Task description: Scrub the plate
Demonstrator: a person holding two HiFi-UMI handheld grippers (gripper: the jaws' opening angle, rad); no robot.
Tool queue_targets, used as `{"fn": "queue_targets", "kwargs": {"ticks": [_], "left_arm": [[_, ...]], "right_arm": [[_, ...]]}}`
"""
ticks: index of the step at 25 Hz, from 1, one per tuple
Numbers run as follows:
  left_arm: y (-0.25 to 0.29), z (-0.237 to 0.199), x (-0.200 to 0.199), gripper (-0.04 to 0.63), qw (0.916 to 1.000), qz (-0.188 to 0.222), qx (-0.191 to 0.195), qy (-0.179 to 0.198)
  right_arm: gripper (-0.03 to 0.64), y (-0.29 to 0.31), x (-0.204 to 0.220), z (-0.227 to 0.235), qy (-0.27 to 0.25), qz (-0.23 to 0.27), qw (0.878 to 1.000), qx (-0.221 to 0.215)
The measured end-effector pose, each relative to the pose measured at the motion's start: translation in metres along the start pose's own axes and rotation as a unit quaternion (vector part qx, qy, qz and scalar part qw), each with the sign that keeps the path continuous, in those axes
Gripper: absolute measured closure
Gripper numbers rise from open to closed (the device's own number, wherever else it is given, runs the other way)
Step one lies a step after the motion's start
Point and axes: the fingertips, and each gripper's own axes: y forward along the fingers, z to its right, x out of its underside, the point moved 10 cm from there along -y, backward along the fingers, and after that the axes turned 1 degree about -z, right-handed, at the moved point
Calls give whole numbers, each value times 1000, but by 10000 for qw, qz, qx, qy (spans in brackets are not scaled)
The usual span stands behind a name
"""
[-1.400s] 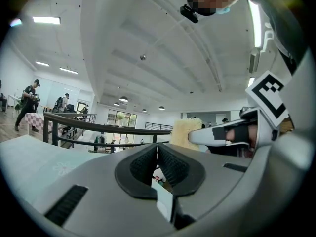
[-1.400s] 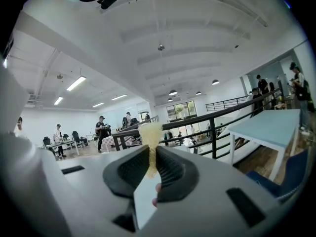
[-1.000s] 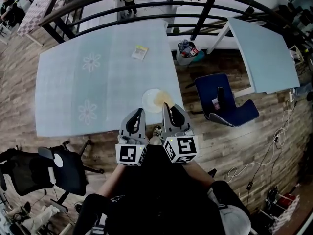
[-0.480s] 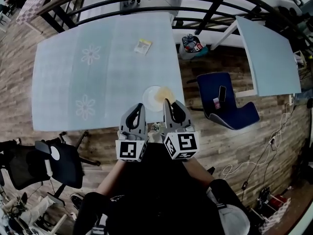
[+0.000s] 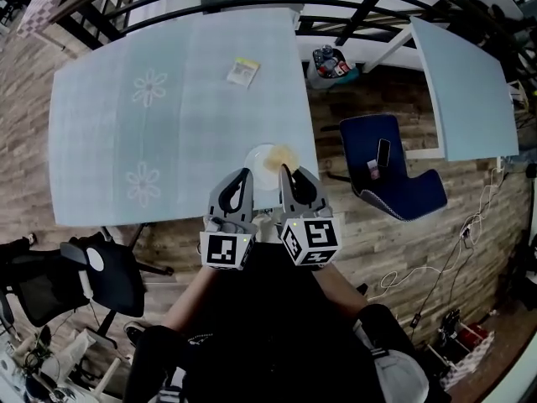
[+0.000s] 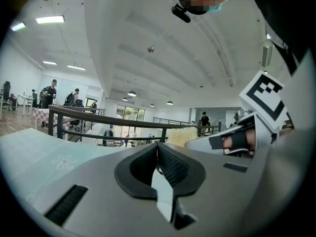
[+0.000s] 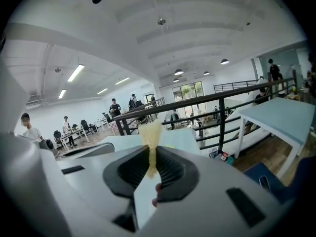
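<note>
The right gripper (image 7: 150, 154) has its jaws pressed tight on a yellow sponge (image 7: 150, 132), a thin waist of it pinched between the ribbed pads and the fuller part standing out past the tips. In the head view the right gripper (image 5: 285, 171) holds this sponge (image 5: 282, 155) over the right side of the plate (image 5: 258, 163); whether the sponge touches the plate cannot be told from here. The plate is white and round and lies on the pale blue table (image 5: 126, 124), close to its near edge and near its right corner.

The left gripper (image 6: 157, 149) has its jaws together with nothing between them. In the head view the left gripper (image 5: 244, 175) hangs just beside the right one, its tips at the plate's near left rim, contact unclear. From the left gripper view the sponge (image 6: 181, 134) shows beyond the tips.

A yellow card (image 5: 242, 72) lies farther back on the table, well apart from the plate. A blue chair (image 5: 403, 187) right of the table carries a phone (image 5: 382, 151)
</note>
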Motion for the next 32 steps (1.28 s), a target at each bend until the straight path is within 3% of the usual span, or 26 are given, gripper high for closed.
{"fn": "queue_targets", "kwargs": {"ticks": [17, 32], "left_arm": [[34, -25, 10, 581, 9997, -52, 249, -2], [63, -41, -1, 581, 9994, -114, 336, -27]], "right_arm": [[572, 64, 37, 21, 288, -987, 9946, 142], [572, 123, 84, 49, 557, -2070, 9762, 332]]}}
